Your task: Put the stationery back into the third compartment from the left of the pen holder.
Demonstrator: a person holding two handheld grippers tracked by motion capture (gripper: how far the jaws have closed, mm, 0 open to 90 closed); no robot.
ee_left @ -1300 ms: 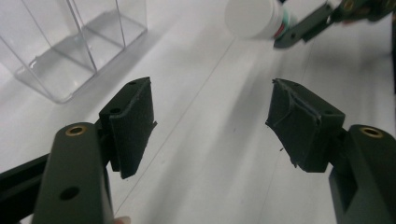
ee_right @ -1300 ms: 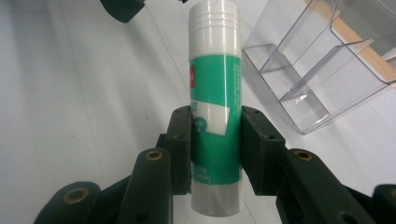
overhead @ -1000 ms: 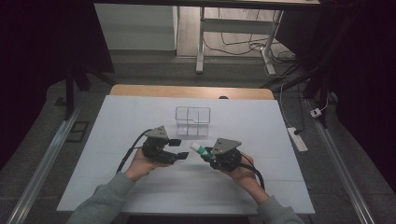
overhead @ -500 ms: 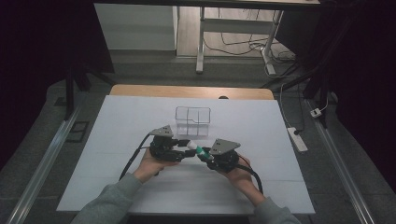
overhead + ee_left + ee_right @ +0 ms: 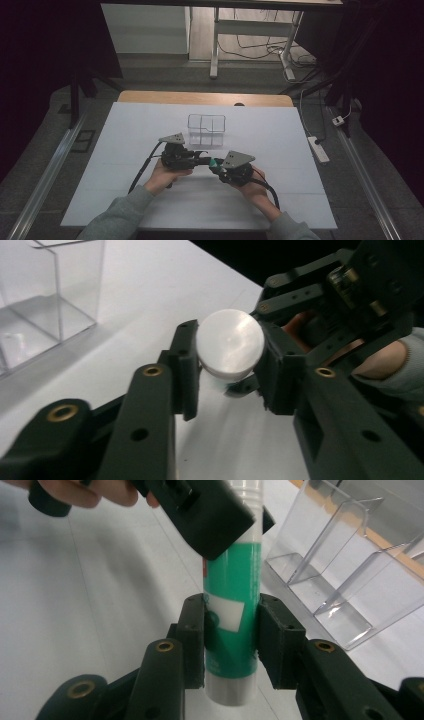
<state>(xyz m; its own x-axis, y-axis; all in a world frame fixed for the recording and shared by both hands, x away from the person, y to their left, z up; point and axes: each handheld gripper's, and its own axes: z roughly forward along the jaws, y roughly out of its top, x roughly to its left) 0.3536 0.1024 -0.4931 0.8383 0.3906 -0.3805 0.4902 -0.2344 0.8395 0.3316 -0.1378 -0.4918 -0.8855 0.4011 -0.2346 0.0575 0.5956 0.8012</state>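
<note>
A green glue stick [image 5: 232, 615] with a white cap [image 5: 229, 347] is held level above the white table between the two grippers. My right gripper [image 5: 231, 635] is shut on its green body, near the bottom end. My left gripper [image 5: 229, 365] faces it from the left; its jaws have just been closing, and both pads now touch the sides of the cap. In the high view the left gripper [image 5: 204, 160] and right gripper [image 5: 220, 167] meet tip to tip at the glue stick [image 5: 213, 163]. One of the left gripper's fingers [image 5: 205, 515] hides the cap in the right gripper view.
A clear plastic box with dividers [image 5: 206, 131] stands just beyond the grippers on the white table top [image 5: 125, 150]. The same box is seen close by [image 5: 40, 295] [image 5: 345, 580]. A power strip [image 5: 318, 148] lies on the floor to the right.
The left gripper has moved right to meet the right gripper, and its jaws have closed around the cap of the glue stick. The right hand has kept still.
</note>
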